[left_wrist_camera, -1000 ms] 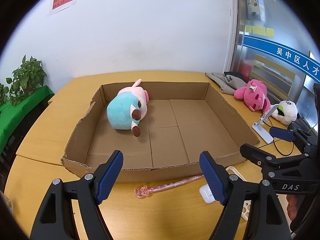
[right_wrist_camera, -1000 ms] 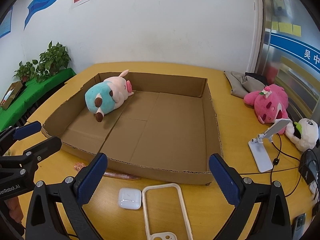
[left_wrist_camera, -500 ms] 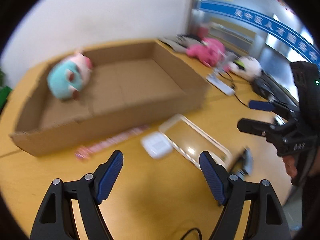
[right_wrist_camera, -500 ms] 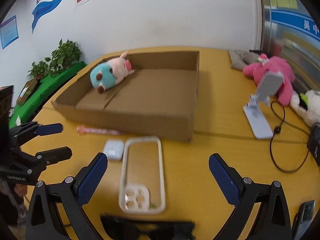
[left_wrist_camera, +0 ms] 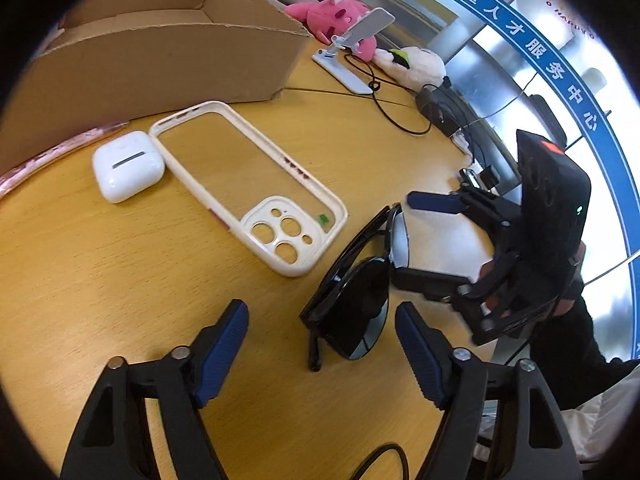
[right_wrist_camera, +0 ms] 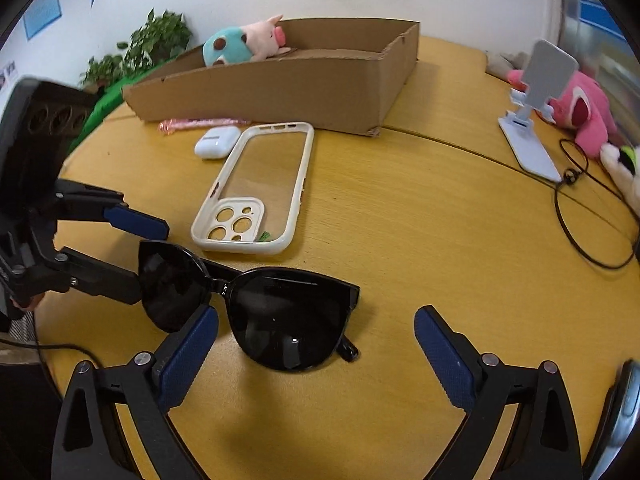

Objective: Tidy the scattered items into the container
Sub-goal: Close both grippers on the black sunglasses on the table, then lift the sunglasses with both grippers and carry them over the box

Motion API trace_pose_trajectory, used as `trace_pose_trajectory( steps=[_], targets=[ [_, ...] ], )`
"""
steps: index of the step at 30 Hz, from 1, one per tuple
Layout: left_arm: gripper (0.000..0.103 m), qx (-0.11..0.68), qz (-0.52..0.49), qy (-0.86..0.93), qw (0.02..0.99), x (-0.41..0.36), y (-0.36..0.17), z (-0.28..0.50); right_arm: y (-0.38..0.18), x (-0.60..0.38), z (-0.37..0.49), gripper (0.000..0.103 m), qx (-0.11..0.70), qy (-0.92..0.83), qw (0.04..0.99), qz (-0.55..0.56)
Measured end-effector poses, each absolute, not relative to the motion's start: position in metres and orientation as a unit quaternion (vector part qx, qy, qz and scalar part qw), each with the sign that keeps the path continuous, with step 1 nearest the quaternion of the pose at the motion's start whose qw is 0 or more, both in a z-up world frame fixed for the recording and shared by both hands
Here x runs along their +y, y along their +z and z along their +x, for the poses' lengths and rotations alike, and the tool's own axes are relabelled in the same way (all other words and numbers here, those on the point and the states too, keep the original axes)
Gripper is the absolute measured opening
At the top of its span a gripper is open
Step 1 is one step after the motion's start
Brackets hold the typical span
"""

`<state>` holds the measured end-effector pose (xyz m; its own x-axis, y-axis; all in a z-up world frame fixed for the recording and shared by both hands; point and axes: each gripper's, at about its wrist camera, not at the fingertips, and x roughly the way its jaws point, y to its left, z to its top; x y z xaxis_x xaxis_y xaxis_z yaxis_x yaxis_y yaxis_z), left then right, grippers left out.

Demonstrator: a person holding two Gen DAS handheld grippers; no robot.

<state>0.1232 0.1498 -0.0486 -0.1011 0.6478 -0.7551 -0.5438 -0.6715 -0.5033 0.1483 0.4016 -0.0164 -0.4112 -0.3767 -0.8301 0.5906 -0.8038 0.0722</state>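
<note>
Black sunglasses [right_wrist_camera: 276, 316] lie folded on the yellow table, also in the left wrist view [left_wrist_camera: 356, 304]. My left gripper [left_wrist_camera: 320, 344] is open, its jaws either side of one end of the sunglasses. My right gripper [right_wrist_camera: 316, 344] is open around the other lens. A cream phone case [right_wrist_camera: 260, 188] and a white earbud case [right_wrist_camera: 216, 142] lie beyond, with a pink wand [right_wrist_camera: 200, 123] by the cardboard box [right_wrist_camera: 280, 92]. A teal and pink plush [right_wrist_camera: 244, 46] lies in the box.
A white phone stand [right_wrist_camera: 532, 120], a pink plush [right_wrist_camera: 588, 112], a white plush [left_wrist_camera: 416, 66] and black cables [right_wrist_camera: 592, 216] lie on the right of the table. Green plants [right_wrist_camera: 156, 40] stand behind the box on the left. A phone edge [right_wrist_camera: 618, 420] shows at the lower right.
Both grippers have pulled back from the box and dropped low over the near table. The sunglasses have come into view between the jaws. Both grippers stay open.
</note>
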Motion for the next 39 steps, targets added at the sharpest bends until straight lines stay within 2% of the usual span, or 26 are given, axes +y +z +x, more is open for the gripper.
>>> trace_pose_trajectory(
  steps=[2, 5, 6, 16, 24, 39],
  targets=[
    [0.046, -0.059, -0.543, 0.734, 0.405, 0.150, -0.050, 0.121, -0.022, 0.396, 0.147, 0.091, 0.129, -0.828, 0.292, 0.461],
    [0.033, -0.074, -0.550, 0.726, 0.406, 0.150, -0.055, 0.119, -0.023, 0.388, 0.148, 0.079, 0.151, -0.826, 0.299, 0.454],
    [0.033, -0.078, -0.551, 0.724, 0.408, 0.150, -0.056, 0.119, -0.023, 0.387, 0.149, 0.071, 0.152, -0.825, 0.303, 0.453],
    [0.032, -0.065, -0.525, 0.746, 0.405, 0.139, -0.033, 0.123, -0.009, 0.372, 0.159, 0.070, 0.141, -0.841, 0.283, 0.440],
    [0.032, -0.068, -0.472, 0.783, 0.400, 0.112, 0.015, 0.109, 0.036, 0.345, 0.152, 0.070, 0.135, -0.866, 0.269, 0.400],
    [0.032, -0.076, -0.368, 0.859, 0.348, 0.031, 0.112, 0.036, 0.127, 0.252, 0.084, 0.070, 0.133, -0.896, 0.300, 0.300]
  ],
)
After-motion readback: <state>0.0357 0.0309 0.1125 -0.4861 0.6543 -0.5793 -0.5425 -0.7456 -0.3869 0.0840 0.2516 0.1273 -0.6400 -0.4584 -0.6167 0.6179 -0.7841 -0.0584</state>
